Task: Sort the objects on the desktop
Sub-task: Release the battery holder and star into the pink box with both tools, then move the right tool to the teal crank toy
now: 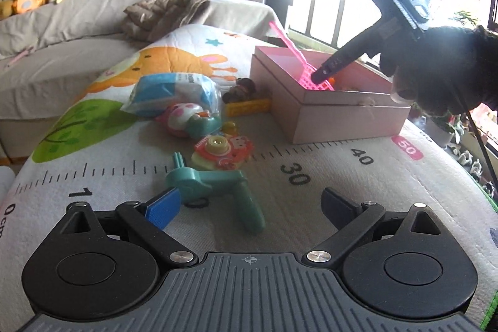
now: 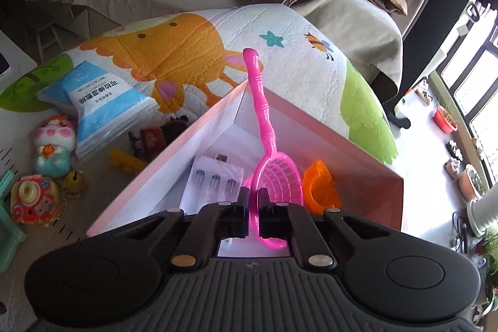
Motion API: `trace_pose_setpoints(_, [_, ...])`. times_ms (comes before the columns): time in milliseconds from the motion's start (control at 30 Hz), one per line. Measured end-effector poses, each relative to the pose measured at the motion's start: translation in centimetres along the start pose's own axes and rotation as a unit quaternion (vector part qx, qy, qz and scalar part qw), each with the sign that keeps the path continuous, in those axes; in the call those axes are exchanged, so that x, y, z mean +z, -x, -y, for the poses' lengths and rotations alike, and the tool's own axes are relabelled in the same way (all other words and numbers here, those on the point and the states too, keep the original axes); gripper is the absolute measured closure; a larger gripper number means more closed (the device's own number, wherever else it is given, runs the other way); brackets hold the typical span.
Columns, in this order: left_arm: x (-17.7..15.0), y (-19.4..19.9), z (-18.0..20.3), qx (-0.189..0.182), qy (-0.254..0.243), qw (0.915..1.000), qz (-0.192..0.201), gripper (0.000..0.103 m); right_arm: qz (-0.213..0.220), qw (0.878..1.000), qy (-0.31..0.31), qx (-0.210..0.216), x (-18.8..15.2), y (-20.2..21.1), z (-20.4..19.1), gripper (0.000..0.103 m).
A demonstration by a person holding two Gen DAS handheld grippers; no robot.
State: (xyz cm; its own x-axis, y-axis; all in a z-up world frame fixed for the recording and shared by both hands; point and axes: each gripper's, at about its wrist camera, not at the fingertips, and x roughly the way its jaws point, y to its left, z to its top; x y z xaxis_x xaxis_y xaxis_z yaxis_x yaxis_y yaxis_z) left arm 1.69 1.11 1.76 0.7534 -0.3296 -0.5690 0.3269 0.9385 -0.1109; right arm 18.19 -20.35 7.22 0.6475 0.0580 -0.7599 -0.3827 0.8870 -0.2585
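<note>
My right gripper [image 2: 253, 201] is shut on the rim of a pink toy racket [image 2: 264, 126] and holds it inside the open pink box [image 2: 149, 179], the handle leaning over the box's far corner. In the left wrist view the racket [image 1: 291, 49] and right gripper [image 1: 323, 75] show above the box [image 1: 342, 114]. The box also holds an orange toy [image 2: 320, 185] and a white card [image 2: 211, 179]. My left gripper [image 1: 252, 207] is open and empty above the mat, a teal toy [image 1: 218, 192] just ahead of its left finger.
On the mat left of the box lie a toy camera [image 1: 222, 151], a pink-and-teal figure [image 1: 186, 117], a blue-white packet [image 1: 174, 92], a yellow block [image 1: 247, 107], a brown toy [image 1: 241, 87] and a small bell [image 2: 74, 181]. A sofa [image 1: 77, 14] stands behind.
</note>
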Motion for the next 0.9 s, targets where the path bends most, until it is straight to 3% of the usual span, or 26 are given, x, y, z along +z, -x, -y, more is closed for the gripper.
trace_pose_setpoints(233, [-0.1,0.0,0.7,-0.006,-0.006,0.9999,-0.008,0.003,-0.019,0.999,-0.039,0.014,-3.3,3.0,1.8,0.098])
trace_pose_setpoints(533, [0.0,-0.2,1.1,-0.006,-0.009,0.9999,-0.013,0.003,0.012,0.997,-0.071,0.036,-4.3,5.9,2.9,0.097])
trace_pose_setpoints(667, [-0.1,-0.3,1.3,-0.004,-0.012,0.9998,-0.017,0.003,0.026,0.997,-0.071,0.014,-4.0,5.8,2.9,0.067])
trace_pose_setpoints(800, [0.0,0.1,0.5,0.002,-0.003,0.9999,-0.016,0.002,0.058,0.993,-0.099,0.012,-3.7,6.5,2.5,0.066])
trace_pose_setpoints(900, [0.2,0.6,-0.9,0.023,0.005,0.9997,-0.012,0.002,0.107,0.99,-0.075,0.057,-3.8,9.0,-0.4,0.063])
